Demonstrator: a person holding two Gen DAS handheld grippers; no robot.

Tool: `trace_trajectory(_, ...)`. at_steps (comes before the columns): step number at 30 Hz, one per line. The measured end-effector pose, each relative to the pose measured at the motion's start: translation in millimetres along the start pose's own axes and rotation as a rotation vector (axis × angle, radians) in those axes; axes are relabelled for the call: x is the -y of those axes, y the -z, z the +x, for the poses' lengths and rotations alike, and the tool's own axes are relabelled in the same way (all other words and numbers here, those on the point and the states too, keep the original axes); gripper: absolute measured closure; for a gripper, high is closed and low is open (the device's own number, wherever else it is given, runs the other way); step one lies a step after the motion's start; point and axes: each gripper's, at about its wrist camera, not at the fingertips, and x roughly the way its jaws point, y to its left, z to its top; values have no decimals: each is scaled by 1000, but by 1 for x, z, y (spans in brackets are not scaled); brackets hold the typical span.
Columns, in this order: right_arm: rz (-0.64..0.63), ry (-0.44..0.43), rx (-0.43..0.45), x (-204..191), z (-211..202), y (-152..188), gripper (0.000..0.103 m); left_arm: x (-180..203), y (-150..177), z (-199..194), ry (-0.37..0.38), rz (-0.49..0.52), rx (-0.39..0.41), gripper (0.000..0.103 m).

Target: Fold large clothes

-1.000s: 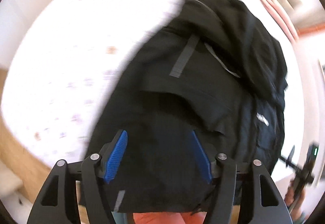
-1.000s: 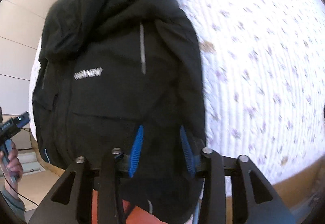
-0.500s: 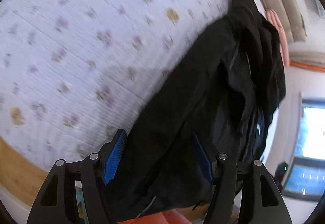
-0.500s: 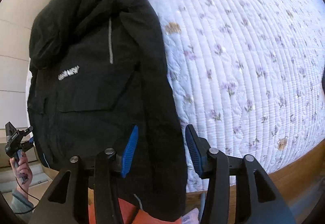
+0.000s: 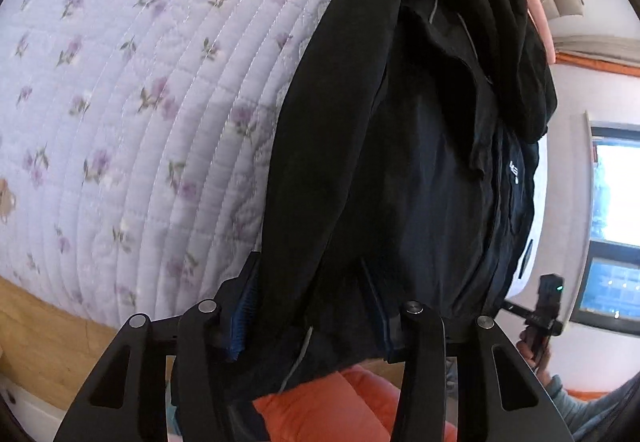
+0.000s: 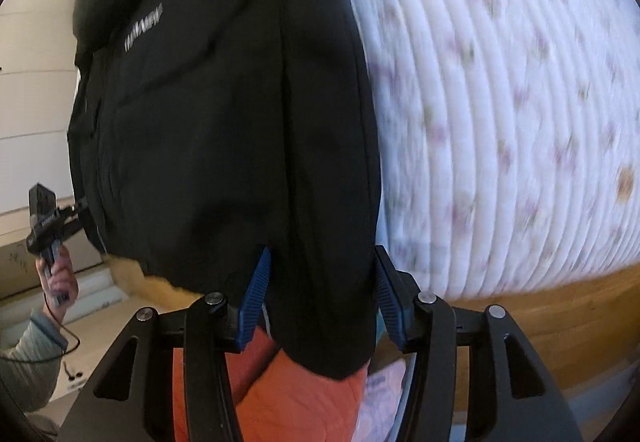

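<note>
Risk: black jacket (image 5: 400,169) hem could slip if either grasp is shallow; its bulk hangs over the floral quilt (image 5: 132,89) edge, lower centre of frame. Left gripper (image 5: 310,316) and right gripper (image 6: 320,298): jaws wide apart, fabric draped between the pads; whether it is actually pinched, cannot tell.

The jacket (image 5: 400,169) is matt black woven cloth, smooth, with thin reflective grey strips. The bed (image 5: 132,89) wears a quilted cotton-like cover, soft and ribbed with stitched rows, printed with small flowers. Its frame (image 6: 560,306) looks like smooth, light wood. Each hand-held gripper (image 6: 320,294) is matt black plastic with ridged blue rubbery pads (image 6: 254,302) and shiny metal pins.
</note>
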Motion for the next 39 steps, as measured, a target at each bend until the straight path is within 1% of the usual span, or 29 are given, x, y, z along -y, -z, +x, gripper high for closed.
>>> trace_trajectory(3, 4, -28, -34, -3, 13, 7, 47, -1, 6, 1, 11, -40, -10, 55)
trace_trajectory(5, 8, -34, -42, -4, 20, 8, 46, -3, 13, 1, 33, -71, -17, 53)
trace_trajectory(6, 12, -40, -43, -5, 23, 8, 46, -1, 16, 2, 36, -80, -18, 53)
trace_trajectory(7, 10, -46, -49, -6, 25, 7, 47, 0, 18, 3, 22, -89, -14, 54)
trace_trajectory(8, 4, -38, -52, -11, 27, 6, 59, 1, 19, 4, 2, -96, -11, 55)
trace_trajectory(9, -13, -28, -52, -13, 26, 7, 71, 0, 19, 3, -22, -95, -11, 60)
trace_trajectory(10, -42, -33, -52, -18, 22, 9, 85, 6, 19, 6, -56, -87, -15, 80)
trace_trajectory(11, -54, -41, -49, -11, 15, 12, 87, 12, 19, 9, -84, -74, -22, 83)
trace_trajectory(13, -77, -36, -39, -18, 2, 15, 88, 29, 19, 8, -130, -45, -17, 87)
trace_trajectory(15, -93, -40, -30, -23, -7, 17, 89, 47, 19, 3, -151, -31, -7, 89)
trace_trajectory(17, -108, -62, -8, -30, -24, 17, 89, 60, 19, -8, -142, -30, 18, 90)
trace_trajectory(21, -143, -95, 49, -46, -61, 13, 90, 98, 7, -40, -114, -14, 105, 90)
trace_trajectory(23, -151, -122, 97, -51, -86, 4, 90, 123, -8, -60, -74, 8, 169, 90)
trace_trajectory(25, -151, -152, 153, -51, -112, -10, 90, 134, -27, -81, -51, 43, 221, 90)
trace_trajectory(28, -145, -182, 251, -54, -150, -41, 90, 165, -63, -102, -18, 94, 301, 90)
trace_trajectory(29, -141, -193, 281, -55, -163, -55, 90, 177, -81, -109, -3, 110, 332, 90)
trace_trajectory(30, -139, -202, 310, -56, -174, -69, 90, 176, -94, -119, 7, 124, 349, 90)
trace_trajectory(31, -138, -206, 334, -57, -183, -81, 90, 184, -109, -122, 18, 139, 366, 90)
trace_trajectory(33, -128, -210, 382, -58, -200, -105, 90, 197, -143, -126, 33, 165, 390, 90)
trace_trajectory(34, -106, -218, 403, -57, -209, -123, 90, 202, -159, -127, 43, 166, 394, 90)
trace_trajectory(36, -76, -231, 431, -60, -222, -146, 90, 208, -193, -130, 69, 177, 397, 89)
trace_trajectory(39, -74, -217, 484, -72, -237, -181, 90, 223, -238, -126, 70, 218, 405, 89)
